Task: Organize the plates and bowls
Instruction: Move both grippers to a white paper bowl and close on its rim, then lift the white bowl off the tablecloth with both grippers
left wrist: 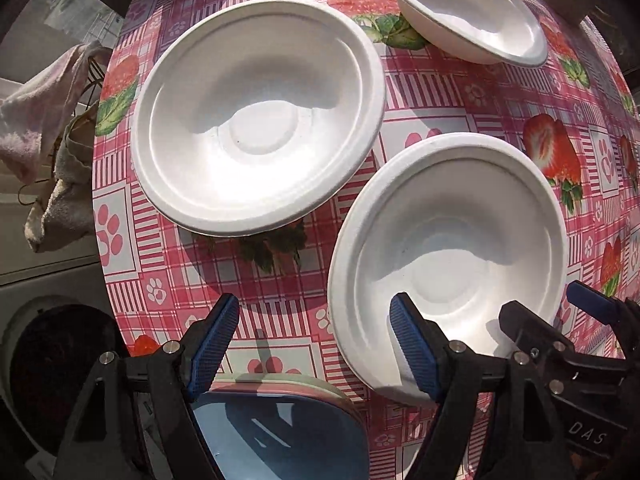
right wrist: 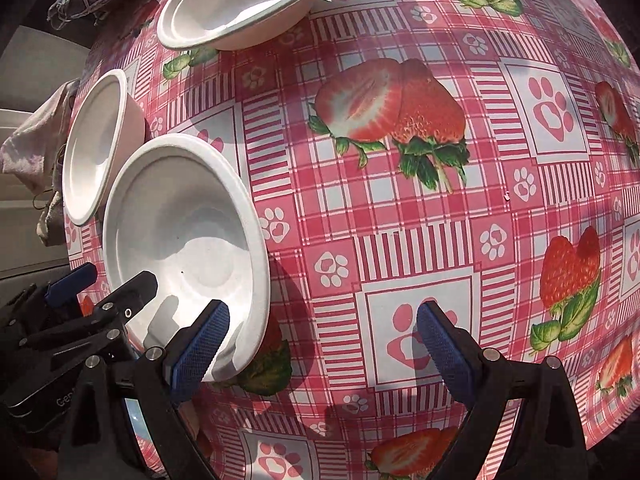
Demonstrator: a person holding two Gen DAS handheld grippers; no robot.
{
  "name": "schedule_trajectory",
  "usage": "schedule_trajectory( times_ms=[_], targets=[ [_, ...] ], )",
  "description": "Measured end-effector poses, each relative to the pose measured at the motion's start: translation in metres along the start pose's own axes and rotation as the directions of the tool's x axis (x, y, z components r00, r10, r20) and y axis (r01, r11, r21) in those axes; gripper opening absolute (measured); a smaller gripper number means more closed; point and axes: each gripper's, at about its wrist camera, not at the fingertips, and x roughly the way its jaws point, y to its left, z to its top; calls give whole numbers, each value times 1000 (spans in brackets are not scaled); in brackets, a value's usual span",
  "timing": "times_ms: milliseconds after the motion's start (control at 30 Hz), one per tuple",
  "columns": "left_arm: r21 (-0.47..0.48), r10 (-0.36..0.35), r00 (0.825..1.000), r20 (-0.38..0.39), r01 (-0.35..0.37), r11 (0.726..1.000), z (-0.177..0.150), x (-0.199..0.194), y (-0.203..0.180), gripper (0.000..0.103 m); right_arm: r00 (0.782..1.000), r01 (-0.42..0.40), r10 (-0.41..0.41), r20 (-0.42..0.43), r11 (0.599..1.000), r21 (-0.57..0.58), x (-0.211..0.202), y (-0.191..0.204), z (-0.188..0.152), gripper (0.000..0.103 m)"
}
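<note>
Three white bowls sit on a pink strawberry tablecloth (left wrist: 440, 108). In the left wrist view the near bowl (left wrist: 452, 256) is at right, a second bowl (left wrist: 256, 120) at left centre, a third bowl (left wrist: 468, 8) at the top. My left gripper (left wrist: 316, 344) is open, its right finger (left wrist: 412, 352) over the near bowl's front rim. In the right wrist view the near bowl (right wrist: 180, 248) is at left, the second bowl (right wrist: 96, 148) behind it, the third (right wrist: 240, 4) at the top. My right gripper (right wrist: 324, 348) is open, its left finger (right wrist: 200, 348) at the near bowl's right rim.
A blue plate or tray (left wrist: 280, 432) lies at the table's near edge under my left gripper. Cloths (left wrist: 44, 128) hang past the table's left edge. Open tablecloth (right wrist: 440, 200) spreads to the right of the bowls.
</note>
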Motion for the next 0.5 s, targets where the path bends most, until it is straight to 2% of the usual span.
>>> schedule_trajectory(
  times_ms=[67, 100, 133, 200, 233, 267, 333, 400, 433, 500],
  targets=[
    [-14, -2, 1000, -10, 2, 1000, 4, 5, -1, 80, 1000, -6, 6, -2, 1000, -8, 4, 5, 4, 95],
    [-19, -12, 1000, -17, 12, 1000, 5, 7, 0, 76, 1000, -10, 10, 0, 1000, -13, 5, 6, 6, 93],
    [-19, -23, 999, -23, 22, 1000, 5, 9, -2, 73, 1000, -14, 15, 5, 1000, -23, 7, 11, 5, 81],
    [2, -28, 999, -30, 28, 1000, 8, 12, -10, 61, 1000, -8, 9, 16, 999, -43, 6, 13, 2, 69],
    [21, -26, 999, -22, 27, 999, 7, 11, -16, 58, 1000, -9, 10, 25, 998, -60, 7, 17, 2, 56],
    [48, -21, 1000, -11, 21, 999, 6, 10, -24, 54, 999, -34, 36, 27, 997, -76, 8, 25, 6, 39],
    [113, -5, 1000, -2, 6, 994, 2, 7, -42, 45, 992, -123, 123, 0, 990, -76, 10, 29, 4, 22],
    [177, 20, 1000, 10, -21, 984, -4, 5, -64, 44, 991, -137, 137, 1, 989, -54, 10, 23, 2, 21],
    [205, 30, 999, 17, -33, 978, -8, 4, -75, 44, 990, -139, 139, 4, 989, -43, 9, 19, -3, 17],
    [257, 23, 1000, 11, -25, 966, -17, 3, -97, 44, 992, -128, 128, 1, 992, -12, 7, 2, -14, 17]
  ],
)
